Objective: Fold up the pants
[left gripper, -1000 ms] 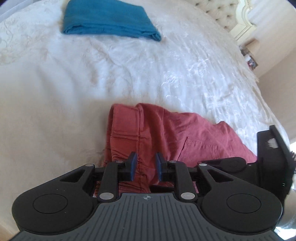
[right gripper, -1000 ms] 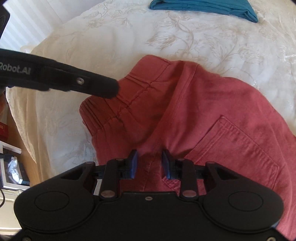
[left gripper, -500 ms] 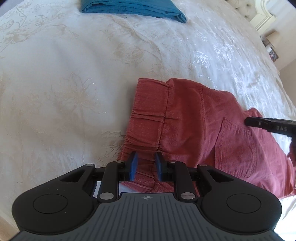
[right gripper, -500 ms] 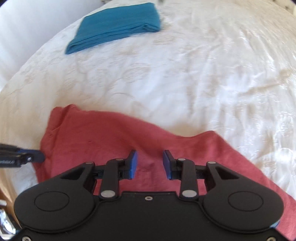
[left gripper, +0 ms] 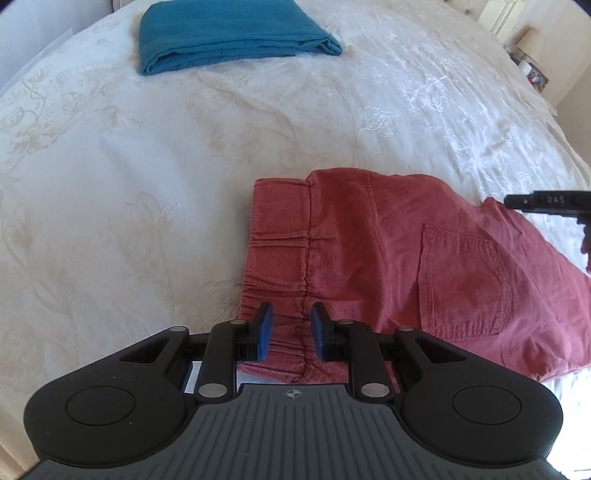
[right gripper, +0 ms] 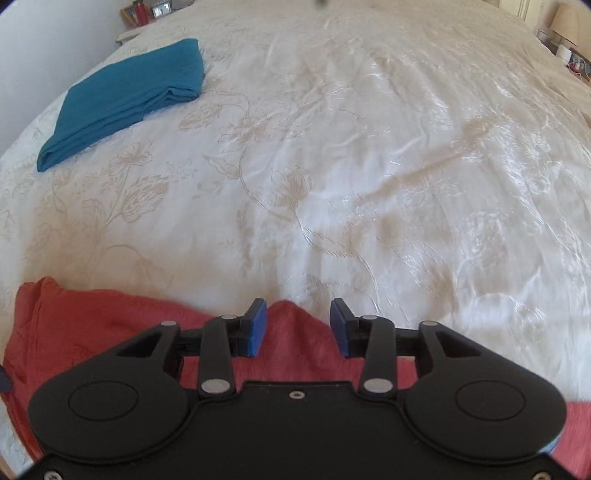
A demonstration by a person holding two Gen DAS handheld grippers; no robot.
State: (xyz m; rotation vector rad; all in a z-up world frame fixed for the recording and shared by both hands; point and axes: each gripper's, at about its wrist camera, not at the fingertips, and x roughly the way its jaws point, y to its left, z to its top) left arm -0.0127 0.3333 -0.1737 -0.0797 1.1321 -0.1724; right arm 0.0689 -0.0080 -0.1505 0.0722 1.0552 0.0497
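Observation:
Red pants (left gripper: 388, 258) lie flat on the white bedspread, waistband to the left and back pocket facing up. My left gripper (left gripper: 289, 334) hangs over the near end of the gathered waistband, its blue pads a narrow gap apart and not pressing the cloth. In the right wrist view the pants (right gripper: 110, 332) run along the bottom. A raised peak of red cloth stands between the pads of my right gripper (right gripper: 298, 326), whose jaws are opening and do not touch it. One of the right gripper's fingers (left gripper: 539, 201) shows at the pants' far right edge.
A folded teal garment (left gripper: 229, 33) lies at the far left of the bed (right gripper: 369, 166). Bedside tables with a lamp (right gripper: 569, 22) and small items stand beyond the bed's far corners. The bed's near edge is just below the pants.
The right gripper swung rightward from the waistband area to the far part of the pants and its jaws widened. The left gripper shifted to the waistband's near end.

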